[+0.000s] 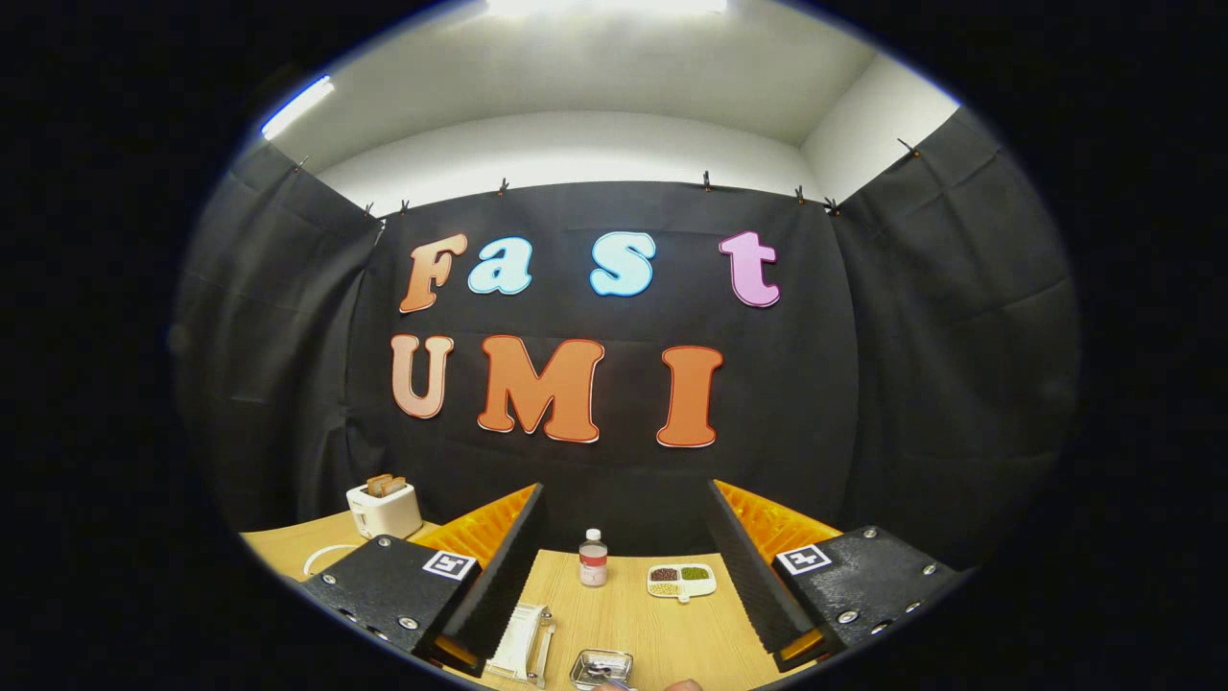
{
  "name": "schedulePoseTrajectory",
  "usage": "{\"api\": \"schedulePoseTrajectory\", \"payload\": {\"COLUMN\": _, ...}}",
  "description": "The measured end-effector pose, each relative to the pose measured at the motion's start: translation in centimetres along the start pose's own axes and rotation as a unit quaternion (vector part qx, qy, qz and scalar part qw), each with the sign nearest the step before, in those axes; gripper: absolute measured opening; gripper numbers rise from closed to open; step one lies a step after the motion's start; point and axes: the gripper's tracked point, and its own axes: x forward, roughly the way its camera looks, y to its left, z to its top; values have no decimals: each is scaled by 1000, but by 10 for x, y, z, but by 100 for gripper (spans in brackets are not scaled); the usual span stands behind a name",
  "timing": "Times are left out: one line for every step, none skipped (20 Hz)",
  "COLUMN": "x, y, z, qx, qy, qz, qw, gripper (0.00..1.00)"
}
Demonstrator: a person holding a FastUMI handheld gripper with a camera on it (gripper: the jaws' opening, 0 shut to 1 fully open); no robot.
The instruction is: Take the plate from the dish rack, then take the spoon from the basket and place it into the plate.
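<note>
Hovering above the wooden counter (633, 614), the tongs (624, 566) stand wide open with nothing held, the two fingers spread well apart on either side of the scene. Between the fingers, on the near part of the counter, sits the dish rack (523, 645), a small metal frame with a pale plate (516, 638) standing on edge in it, close to the left finger. Just beside the rack, toward the middle, is a shallow metal basket (602, 667) with something shiny inside that is probably the spoon, though it is too small to tell clearly. Farther ahead between the fingers, a small clear bottle (593, 559) with a white cap stands upright. Near it, toward the right finger, lies a white divided dish (681, 581) with dark, green and yellowish fillings in its compartments. Beyond the left finger, at the far side of the counter against the black cloth wall, a white toaster (384, 509) holds slices of bread, and a white cord (321, 557) curves away from it over the wood.
</note>
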Motion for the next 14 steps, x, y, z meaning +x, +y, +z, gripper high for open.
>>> {"api": "schedulePoseTrajectory", "payload": {"x": 0, "y": 2, "z": 1, "qx": 1, "qy": -1, "qz": 2, "qw": 1000, "gripper": 98}}
{"api": "schedulePoseTrajectory", "payload": {"x": 1, "y": 3, "z": 1, "qx": 3, "qy": 0, "qz": 3, "qw": 1000, "gripper": 98}}
{"api": "schedulePoseTrajectory", "payload": {"x": 2, "y": 5, "z": 1, "qx": 3, "qy": 1, "qz": 4, "qw": 1000, "gripper": 98}}
{"api": "schedulePoseTrajectory", "payload": {"x": 4, "y": 6, "z": 0, "qx": 2, "qy": 2, "qz": 4, "qw": 1000, "gripper": 98}}
{"api": "schedulePoseTrajectory", "payload": {"x": 4, "y": 8, "z": 0, "qx": 2, "qy": 3, "qz": 5, "qw": 1000, "gripper": 98}}
{"api": "schedulePoseTrajectory", "payload": {"x": 5, "y": 10, "z": -1, "qx": 6, "qy": 5, "qz": 7, "qw": 1000, "gripper": 98}}
{"api": "schedulePoseTrajectory", "payload": {"x": 6, "y": 15, "z": -1, "qx": 14, "qy": 10, "qz": 12, "qw": 1000, "gripper": 98}}
{"api": "schedulePoseTrajectory", "payload": {"x": 8, "y": 22, "z": -3, "qx": 20, "qy": 16, "qz": 20, "qw": 999, "gripper": 98}}
{"api": "schedulePoseTrajectory", "payload": {"x": 10, "y": 25, "z": -4, "qx": 23, "qy": 22, "qz": 23, "qw": 999, "gripper": 98}}
{"api": "schedulePoseTrajectory", "payload": {"x": 11, "y": 26, "z": -2, "qx": 25, "qy": 23, "qz": 24, "qw": 999, "gripper": 98}}
{"api": "schedulePoseTrajectory", "payload": {"x": 12, "y": 26, "z": 0, "qx": 24, "qy": 23, "qz": 21, "qw": 999, "gripper": 98}}
{"api": "schedulePoseTrajectory", "payload": {"x": 12, "y": 26, "z": -1, "qx": 22, "qy": 24, "qz": 19, "qw": 999, "gripper": 98}}
{"api": "schedulePoseTrajectory", "payload": {"x": 11, "y": 27, "z": -2, "qx": 20, "qy": 26, "qz": 18, "qw": 999, "gripper": 98}}
{"api": "schedulePoseTrajectory", "payload": {"x": 10, "y": 29, "z": -3, "qx": 18, "qy": 28, "qz": 19, "qw": 999, "gripper": 98}}
